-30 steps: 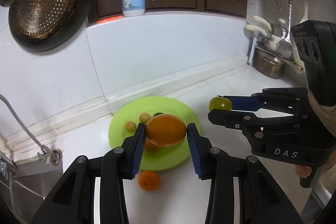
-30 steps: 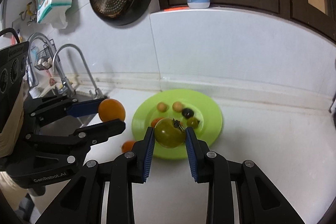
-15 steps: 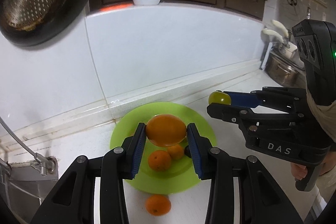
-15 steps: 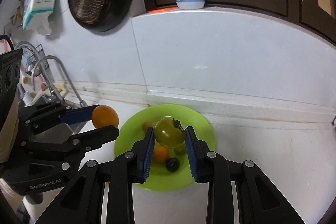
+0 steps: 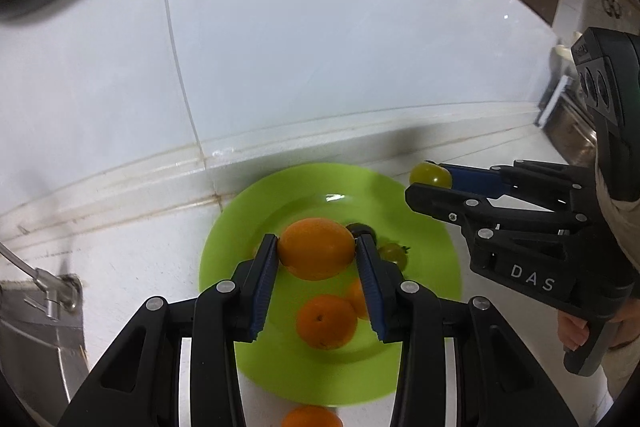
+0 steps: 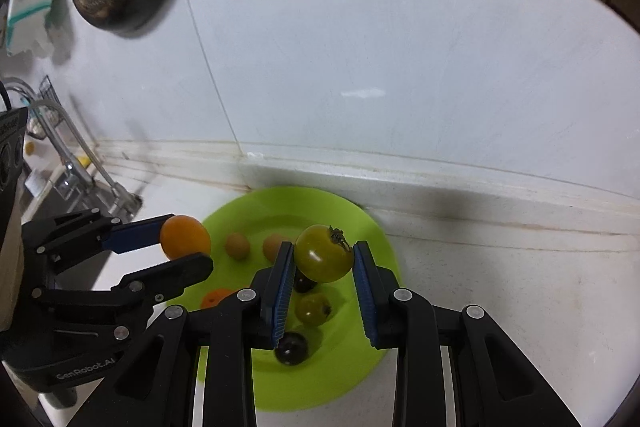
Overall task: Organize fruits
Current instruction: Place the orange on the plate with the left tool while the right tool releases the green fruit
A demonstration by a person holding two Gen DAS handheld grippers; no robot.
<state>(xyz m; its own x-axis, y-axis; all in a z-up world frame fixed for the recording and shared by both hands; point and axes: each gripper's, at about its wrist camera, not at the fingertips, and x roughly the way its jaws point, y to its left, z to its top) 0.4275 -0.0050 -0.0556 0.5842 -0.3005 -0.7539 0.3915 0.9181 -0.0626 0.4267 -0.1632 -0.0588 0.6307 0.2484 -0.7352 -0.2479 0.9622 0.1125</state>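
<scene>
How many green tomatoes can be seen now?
2. One green tomato is held in the right gripper above the green plate; a smaller green tomato lies on the plate below. More may be hidden.

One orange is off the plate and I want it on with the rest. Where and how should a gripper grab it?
The stray orange lies on the counter just off the plate's near rim, only partly in view. It looks round, so probably grip across its widest middle, coming from above with fingers either side. Both grippers are full: the left gripper must release its fruit first.
</scene>
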